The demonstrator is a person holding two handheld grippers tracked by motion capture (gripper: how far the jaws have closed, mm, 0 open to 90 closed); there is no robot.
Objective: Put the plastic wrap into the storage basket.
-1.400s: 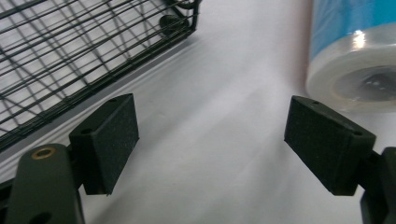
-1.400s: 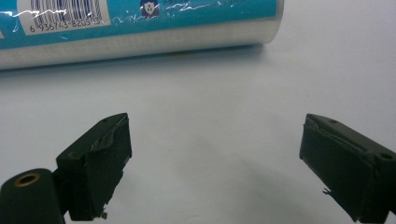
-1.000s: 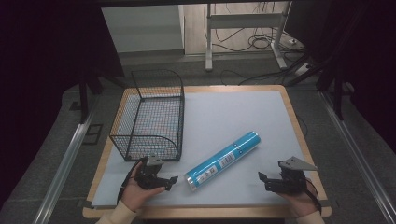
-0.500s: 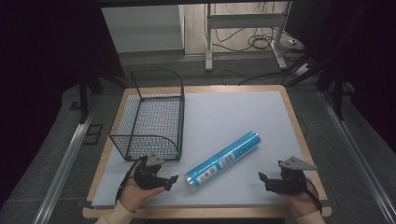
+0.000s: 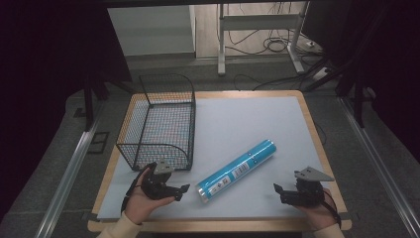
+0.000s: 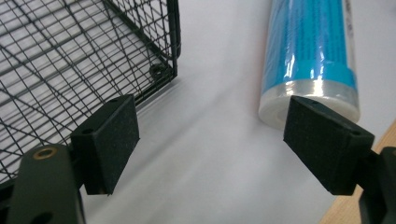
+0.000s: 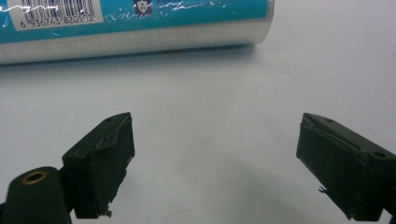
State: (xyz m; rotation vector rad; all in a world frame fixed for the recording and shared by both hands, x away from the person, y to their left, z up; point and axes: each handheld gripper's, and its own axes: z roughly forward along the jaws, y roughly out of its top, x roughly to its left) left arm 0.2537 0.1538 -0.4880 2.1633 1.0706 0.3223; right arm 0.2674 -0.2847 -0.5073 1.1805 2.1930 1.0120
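Observation:
A blue tube point(image 5: 236, 171) with a white label lies slantwise on the grey mat, its near end toward the front. My left gripper point(image 5: 179, 191) hovers just left of that end, beside the front corner of the black wire basket point(image 5: 158, 124). Its jaws have just been closing a little but stand open with nothing between them. In the left gripper view the tube's end point(image 6: 310, 46) lies beyond the right pad of the left gripper point(image 6: 217, 140). My right gripper point(image 5: 277, 190) rests open at the front right, and its own view shows the right gripper point(image 7: 215, 158) with the tube point(image 7: 140, 23) ahead.
The grey mat point(image 5: 247, 119) covers a wooden table whose front edge point(image 5: 223, 225) lies just before both hands. The basket point(image 6: 70, 51) stands close on the left gripper's left. Bare mat lies between the tube and the right gripper.
The left gripper has risen slightly by the basket's front corner and its jaws have narrowed a little. The right gripper and the tube have stayed put.

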